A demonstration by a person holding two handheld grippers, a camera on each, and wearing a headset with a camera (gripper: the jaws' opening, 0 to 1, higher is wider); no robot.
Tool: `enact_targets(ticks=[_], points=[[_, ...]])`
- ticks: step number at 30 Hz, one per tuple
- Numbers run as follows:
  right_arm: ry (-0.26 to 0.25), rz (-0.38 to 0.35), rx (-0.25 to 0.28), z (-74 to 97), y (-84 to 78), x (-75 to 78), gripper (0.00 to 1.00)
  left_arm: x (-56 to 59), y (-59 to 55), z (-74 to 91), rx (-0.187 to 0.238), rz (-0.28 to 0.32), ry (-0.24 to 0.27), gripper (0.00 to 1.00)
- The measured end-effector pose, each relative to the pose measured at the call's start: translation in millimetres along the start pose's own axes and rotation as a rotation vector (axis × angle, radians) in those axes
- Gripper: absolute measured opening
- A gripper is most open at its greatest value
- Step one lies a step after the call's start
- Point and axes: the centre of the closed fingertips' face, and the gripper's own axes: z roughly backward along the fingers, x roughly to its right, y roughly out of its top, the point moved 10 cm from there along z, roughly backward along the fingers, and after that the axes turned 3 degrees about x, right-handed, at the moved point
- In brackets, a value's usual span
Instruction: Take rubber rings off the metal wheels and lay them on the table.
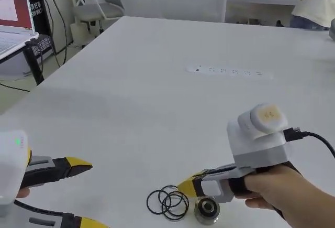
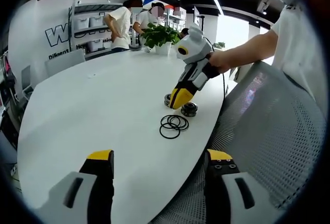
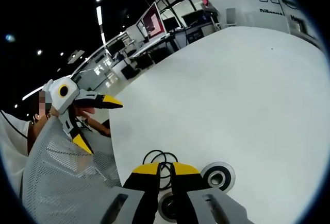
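Right hand-held gripper — jaws nearly closed — beside rubber rings.

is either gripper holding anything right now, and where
Left gripper is open, empty. Right gripper, jaws close together by the rubber rings: hold cannot be told.

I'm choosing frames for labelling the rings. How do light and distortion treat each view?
Head view: soft even light, rubber rings sharp against the white table. Left gripper view: fisheye curves the table edge; rings small but clear. Right gripper view: dark ceiling, bright table, right gripper overlapping the rings.
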Motion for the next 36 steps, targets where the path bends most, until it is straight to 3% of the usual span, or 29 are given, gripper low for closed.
enact_targets(ticks=[15,19,29,36], points=[[-0.016,0.033,0.039,23.1,9.2,-3.6,0.08,-1.6,0.7,1.8,-0.01,-0.014,-0.001,0.69],[-0.012,0.077,0.029,32.7,10.9,-8.1,0.11,-2.1,0.7,1.9,-0.003,-0.008,0.003,0.69],[-0.009,0.201,0.033,56.4,17.9,-19.9,0.27,-2.9,0.3,-1.4,-0.008,-0.012,-0.008,0.69],[0.004,0.244,0.094,73.4,21.6,-28.8,0.42,-3.7,2.1,-1.0,-0.006,-0.011,-0.005,0.72]])
